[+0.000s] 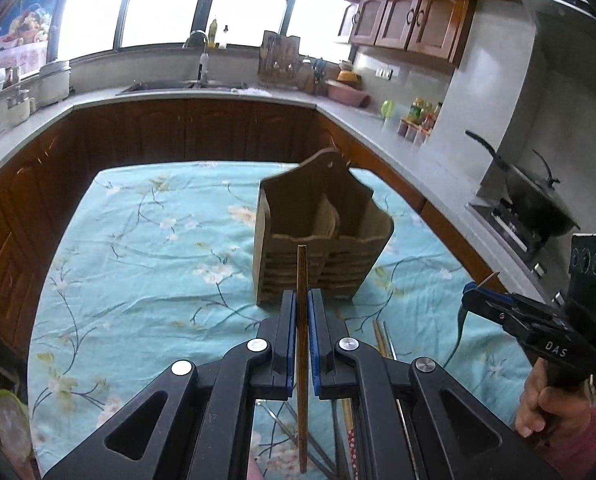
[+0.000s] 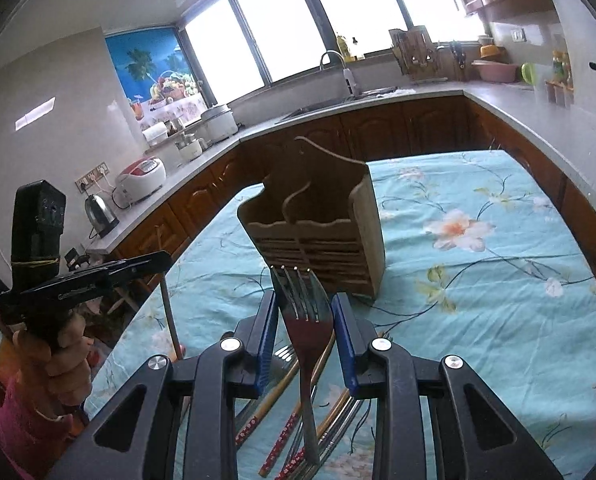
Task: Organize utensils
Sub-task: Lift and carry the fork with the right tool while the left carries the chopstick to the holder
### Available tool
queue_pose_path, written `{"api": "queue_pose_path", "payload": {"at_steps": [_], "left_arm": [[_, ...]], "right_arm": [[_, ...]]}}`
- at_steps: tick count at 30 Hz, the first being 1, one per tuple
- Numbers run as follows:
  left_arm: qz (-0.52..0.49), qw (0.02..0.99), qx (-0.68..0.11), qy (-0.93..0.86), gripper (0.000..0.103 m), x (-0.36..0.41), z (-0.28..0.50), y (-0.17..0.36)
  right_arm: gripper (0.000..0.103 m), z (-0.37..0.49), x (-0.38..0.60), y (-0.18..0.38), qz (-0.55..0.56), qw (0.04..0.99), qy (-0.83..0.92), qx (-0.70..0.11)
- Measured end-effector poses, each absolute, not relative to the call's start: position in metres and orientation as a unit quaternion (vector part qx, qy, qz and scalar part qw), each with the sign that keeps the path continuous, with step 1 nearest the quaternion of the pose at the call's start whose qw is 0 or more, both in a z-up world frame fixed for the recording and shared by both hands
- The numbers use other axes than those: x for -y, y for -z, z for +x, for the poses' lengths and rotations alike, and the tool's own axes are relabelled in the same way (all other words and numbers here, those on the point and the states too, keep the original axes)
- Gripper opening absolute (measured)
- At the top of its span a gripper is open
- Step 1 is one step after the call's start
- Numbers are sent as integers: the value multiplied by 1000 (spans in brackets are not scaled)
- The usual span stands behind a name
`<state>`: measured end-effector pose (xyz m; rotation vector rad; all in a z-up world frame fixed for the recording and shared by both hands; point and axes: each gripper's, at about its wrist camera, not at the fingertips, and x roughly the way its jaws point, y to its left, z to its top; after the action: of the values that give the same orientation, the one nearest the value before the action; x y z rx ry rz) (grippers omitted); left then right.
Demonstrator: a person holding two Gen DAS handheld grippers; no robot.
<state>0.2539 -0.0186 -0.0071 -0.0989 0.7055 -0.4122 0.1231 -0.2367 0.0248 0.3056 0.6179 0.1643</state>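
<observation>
Wooden caddy (image 1: 321, 228) mid-tablecloth (image 1: 146, 240), clear margins.

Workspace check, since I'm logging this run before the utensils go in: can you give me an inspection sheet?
Surface: table under a teal floral cloth, creased.
Job's things: wooden caddy upright, two compartments; spare chopsticks and cutlery lie loose near the tools.
Clutter: nothing seen beyond those.
Grippers: left tool shut on a chopstick; right tool holds a fork, tines up.
Cables: nothing seen on the table.
Surroundings: kitchen counter, sink, windows, wok on the stove.
</observation>
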Motion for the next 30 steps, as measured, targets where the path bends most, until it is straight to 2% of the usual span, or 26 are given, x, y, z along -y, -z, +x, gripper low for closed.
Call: {"api": "queue_pose_path", "payload": {"at_steps": [4,7,8,9,11,20,30], "left_arm": [[-58,922,-327,199,4,11,246,-6],[-69,926,-313,198,4,3,242,-15],[-73,928,-308,197,4,2,242,-18],[-76,930,-303,196,4,1,242,-21],[-80,931,-297,196,4,-3,241,-24],[-104,939,-270,185,4,-11,246,-38],[-141,963,-174,152,4,-15,270,-79]], "right_arm": [[27,122,240,-33,154,941,-76,-292],[23,124,242,-40,155,944,-74,-283],[19,125,243,-43,156,944,-76,-279],[7,127,243,-45,154,946,-72,-277],[2,130,244,-50,151,948,-68,-272],[2,140,242,-74,140,957,-67,-246],[2,156,254,-128,89,974,-29,-208]]}}
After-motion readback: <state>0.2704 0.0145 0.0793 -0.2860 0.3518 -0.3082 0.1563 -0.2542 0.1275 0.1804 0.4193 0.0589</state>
